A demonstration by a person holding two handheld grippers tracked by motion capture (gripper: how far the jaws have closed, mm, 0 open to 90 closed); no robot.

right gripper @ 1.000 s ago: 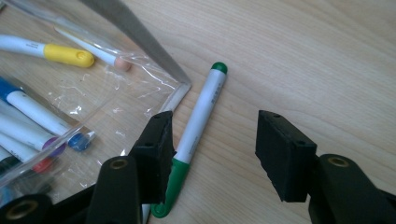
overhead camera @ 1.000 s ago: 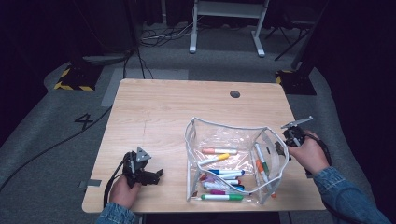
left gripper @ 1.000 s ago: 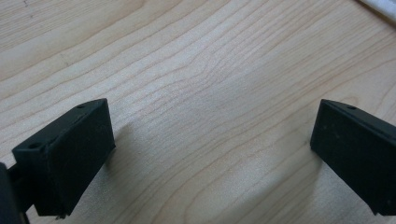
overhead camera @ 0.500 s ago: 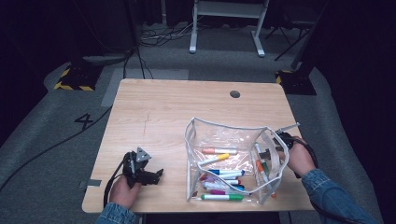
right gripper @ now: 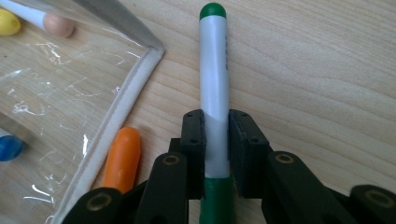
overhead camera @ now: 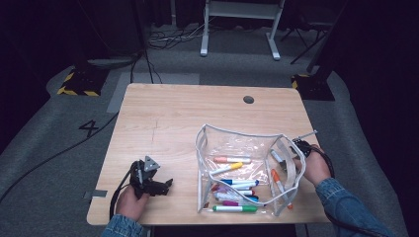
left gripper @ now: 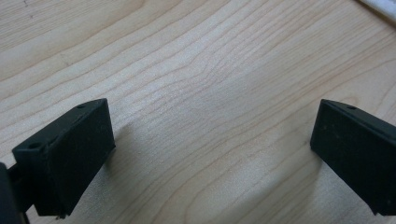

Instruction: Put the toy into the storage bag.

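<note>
A white marker with a green cap and green end [right gripper: 213, 79] lies on the wooden table just outside the corner of a clear pouch with white trim [right gripper: 122, 101]. My right gripper [right gripper: 215, 122] has just been closing and its pads now press on this marker's barrel. In the high view the right gripper [overhead camera: 298, 147] is at the pouch's right side. The pouch [overhead camera: 201, 148] lies open and holds several coloured markers. My left gripper [overhead camera: 165, 184] rests low over bare wood at the front left, its jaws wide open [left gripper: 210, 135] with nothing between them.
An orange marker [right gripper: 122, 156] lies beside the pouch trim, just left of my right jaws. The table's front edge runs close to both hands. A round cable hole [overhead camera: 248, 99] is at the table's far side.
The right hand has come down and slightly left to the pouch's right edge. The left hand and gripper have stayed where they were.
</note>
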